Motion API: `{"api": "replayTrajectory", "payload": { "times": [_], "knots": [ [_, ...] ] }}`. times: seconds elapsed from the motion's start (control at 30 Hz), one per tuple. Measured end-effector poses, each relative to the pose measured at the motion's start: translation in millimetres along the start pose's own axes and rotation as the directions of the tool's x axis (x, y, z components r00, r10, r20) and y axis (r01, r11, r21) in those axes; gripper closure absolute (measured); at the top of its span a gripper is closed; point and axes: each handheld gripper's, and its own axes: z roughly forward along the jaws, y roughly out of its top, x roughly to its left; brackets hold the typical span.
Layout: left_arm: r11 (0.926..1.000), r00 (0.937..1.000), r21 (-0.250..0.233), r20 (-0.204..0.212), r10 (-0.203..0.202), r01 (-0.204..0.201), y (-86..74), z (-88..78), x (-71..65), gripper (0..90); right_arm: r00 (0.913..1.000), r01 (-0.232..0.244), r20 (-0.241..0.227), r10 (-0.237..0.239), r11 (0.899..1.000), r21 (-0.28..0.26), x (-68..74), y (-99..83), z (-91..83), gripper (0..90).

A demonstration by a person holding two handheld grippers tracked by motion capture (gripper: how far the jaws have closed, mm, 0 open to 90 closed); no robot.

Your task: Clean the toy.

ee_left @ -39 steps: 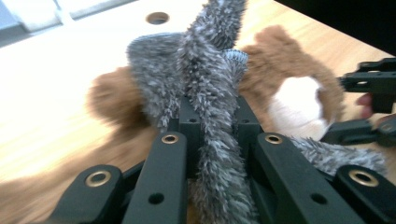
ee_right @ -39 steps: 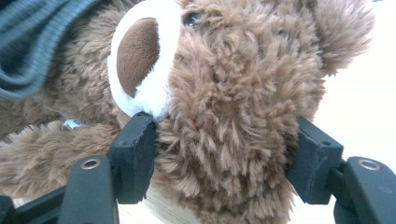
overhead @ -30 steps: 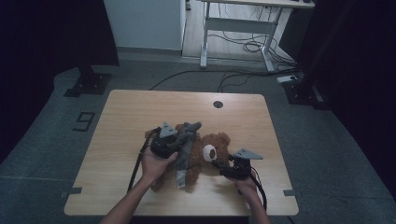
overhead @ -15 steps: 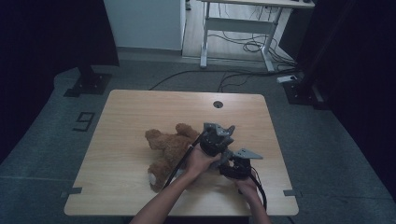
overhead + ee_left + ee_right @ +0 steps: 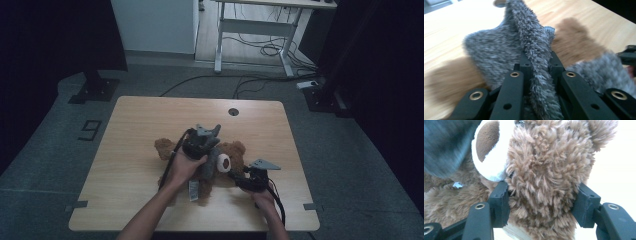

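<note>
A brown teddy bear [image 5: 237, 151] lies on the wooden table [image 5: 150, 115], head toward the right. My left gripper [image 5: 212, 152] hovers over its chest, shut on a fold of fuzzy grey cloth [image 5: 496, 52] that stands pinched between the jaws of this left gripper [image 5: 537, 58]. The grey cloth [image 5: 210, 169] drapes across the bear beside its white muzzle [image 5: 225, 162]. My right gripper [image 5: 544, 197] has the bear's head [image 5: 549, 157] between its pads; its jaws have just been closing and press into the fur. That right gripper [image 5: 239, 173] sits at the bear's near right.
A round cable hole [image 5: 233, 111] is in the table's far edge. A white tag [image 5: 193, 190] hangs from the bear near the front edge. Beyond the table stand a white desk frame [image 5: 250, 30] and floor cables.
My left gripper swung right over the bear's head, then came back left over its chest with the grey cloth. The right gripper stayed by the head.
</note>
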Motion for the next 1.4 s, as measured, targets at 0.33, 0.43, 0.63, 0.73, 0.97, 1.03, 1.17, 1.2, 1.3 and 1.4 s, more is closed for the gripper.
{"api": "replayTrajectory", "payload": {
  "times": [0.33,0.43,0.63,0.73,0.97,1.03,1.17,1.2,1.3,1.4],
  "knots": [
    [0.9985,0.9923,0.035,-0.118,-0.037,0.042,-27.8,-48.5,58.9,78.3,0.9999,-0.007,-0.009,0.007,1.000,0.001,-1.4,-0.8,-0.1,39.5],
    [0.9927,0.9864,0.051,-0.129,-0.101,0.109,-46.1,-49.5,80.8,78.2,0.9999,-0.011,-0.010,0.011,1.000,0.001,-1.3,-0.9,0.1,39.4],
    [0.9815,0.9767,0.039,-0.114,-0.182,0.188,-69.2,-49.9,102.0,78.1,0.9998,-0.016,-0.012,0.016,1.000,0.002,-1.2,-1.6,1.4,39.1],
    [0.9854,0.9800,0.014,-0.108,-0.168,0.170,-64.9,-52.7,96.0,78.2,0.9997,-0.022,-0.015,0.022,1.000,0.003,-1.9,-2.0,1.6,39.0],
    [0.9911,0.9917,-0.058,-0.040,-0.122,0.120,-36.2,-51.9,67.3,78.2,0.9997,-0.023,-0.011,0.023,1.000,0.005,-1.6,-2.2,1.6,39.1],
    [0.9920,0.9936,-0.063,-0.020,-0.111,0.110,-26.4,-44.8,57.6,78.1,0.9998,-0.017,-0.007,0.017,1.000,0.005,-1.2,-2.2,1.7,39.2],
    [0.9947,0.9953,-0.037,-0.004,-0.096,0.096,-14.6,-23.9,41.0,77.6,0.9998,-0.019,0.006,0.019,1.000,0.002,0.1,-2.6,2.3,39.2],
    [0.9950,0.9954,-0.028,-0.002,-0.096,0.096,-14.0,-19.3,38.8,77.6,0.9998,-0.020,0.009,0.020,1.000,0.000,0.2,-2.7,2.5,39.2],
    [0.9957,0.9958,-0.014,0.005,-0.091,0.091,-15.5,-12.6,35.6,77.8,0.9998,-0.020,0.010,0.020,1.000,0.001,0.0,-2.6,2.4,38.9],
    [0.9968,0.9970,-0.024,0.015,-0.076,0.076,-23.9,-13.4,31.8,78.3,0.9999,-0.011,0.007,0.011,1.000,0.004,-0.3,-2.4,1.9,32.8]
  ]
}}
